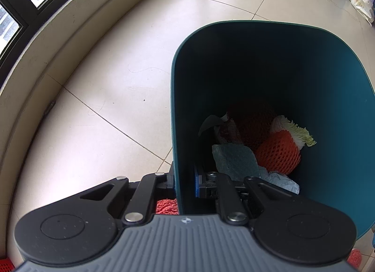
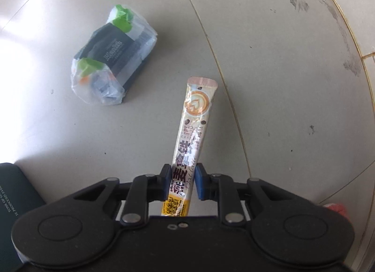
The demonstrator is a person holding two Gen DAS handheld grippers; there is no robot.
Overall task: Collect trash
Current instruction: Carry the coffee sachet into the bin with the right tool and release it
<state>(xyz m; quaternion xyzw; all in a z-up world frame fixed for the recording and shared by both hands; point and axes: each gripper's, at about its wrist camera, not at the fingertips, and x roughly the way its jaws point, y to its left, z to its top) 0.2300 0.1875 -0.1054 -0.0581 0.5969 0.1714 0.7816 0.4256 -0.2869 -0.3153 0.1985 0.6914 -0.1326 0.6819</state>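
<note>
My left gripper (image 1: 185, 184) is shut on the near wall of a dark teal trash bin (image 1: 316, 79), one finger outside the wall and one inside. Down in the bin lie orange foam fruit netting (image 1: 277, 152), a cabbage leaf (image 1: 297, 131), a grey-green sheet (image 1: 234, 157) and crumpled paper (image 1: 281, 179). My right gripper (image 2: 182, 181) points down at the tiled floor and is shut on the lower part of a long coffee stick sachet (image 2: 194, 126), which hangs above the floor. A clear plastic bag with a black box and green scraps (image 2: 112, 58) lies on the floor up and to the left.
A low sill and a dark-framed window (image 1: 14, 21) curve along the left in the left wrist view. A white bag (image 1: 361, 2) sits far right. Red netting pieces (image 1: 166, 205) lie under the left gripper. A dark green booklet (image 2: 14, 197) and a reddish scrap (image 2: 336, 208) edge the right wrist view.
</note>
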